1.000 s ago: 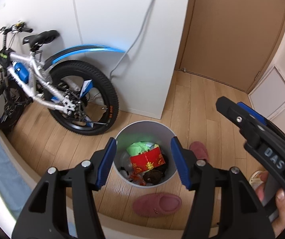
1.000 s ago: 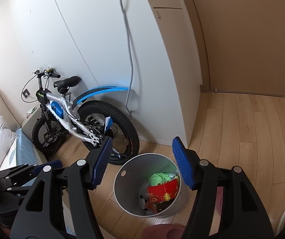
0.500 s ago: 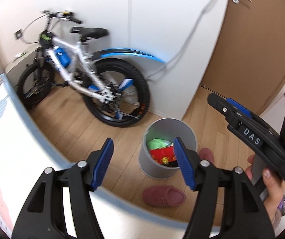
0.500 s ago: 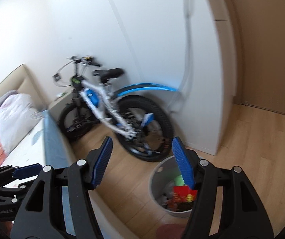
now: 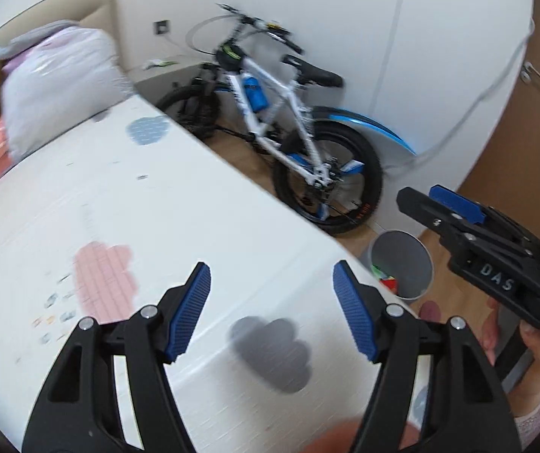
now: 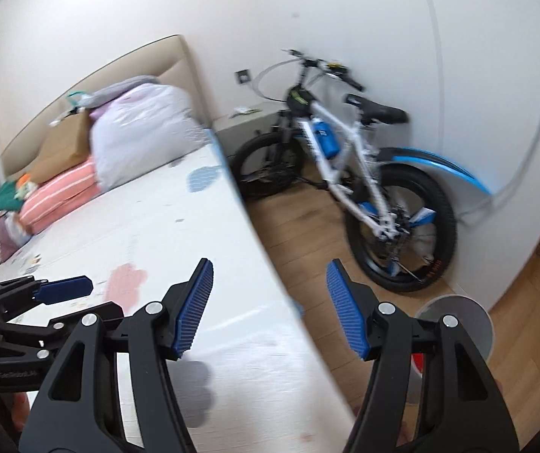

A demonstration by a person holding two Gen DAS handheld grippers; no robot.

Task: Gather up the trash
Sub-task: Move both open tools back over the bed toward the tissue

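Left to right: pillows and a plastic bag [image 6: 141,128] are piled at the headboard end of the bed [image 5: 119,204]; small scraps [image 5: 53,315] are seen on the sheet beside a pink cloud print, blurred, so whether they are trash or pattern cannot be told. Left claw [image 5: 272,311] is held over the mattress, jaws spread, just opened further, nothing between the pads. Right claw [image 6: 268,309] is also spread and empty, aimed across the bed edge toward the floor. A bicycle [image 5: 285,143] is parked against the wall. Farther right, the grey trash bin [image 5: 402,264] is stood on the wood floor just beside the bed corner, near the rear wheel; red and green waste is visible inside it, low in the bin, most of it hidden by the mattress edge. Progress, as judged: some trash is already binned, nothing is carried now, and both claws are pointed at the bed rather than the bin, so another pickup is probably being set up. What is left: any litter on the sheet, to be confirmed once the view is sharper.
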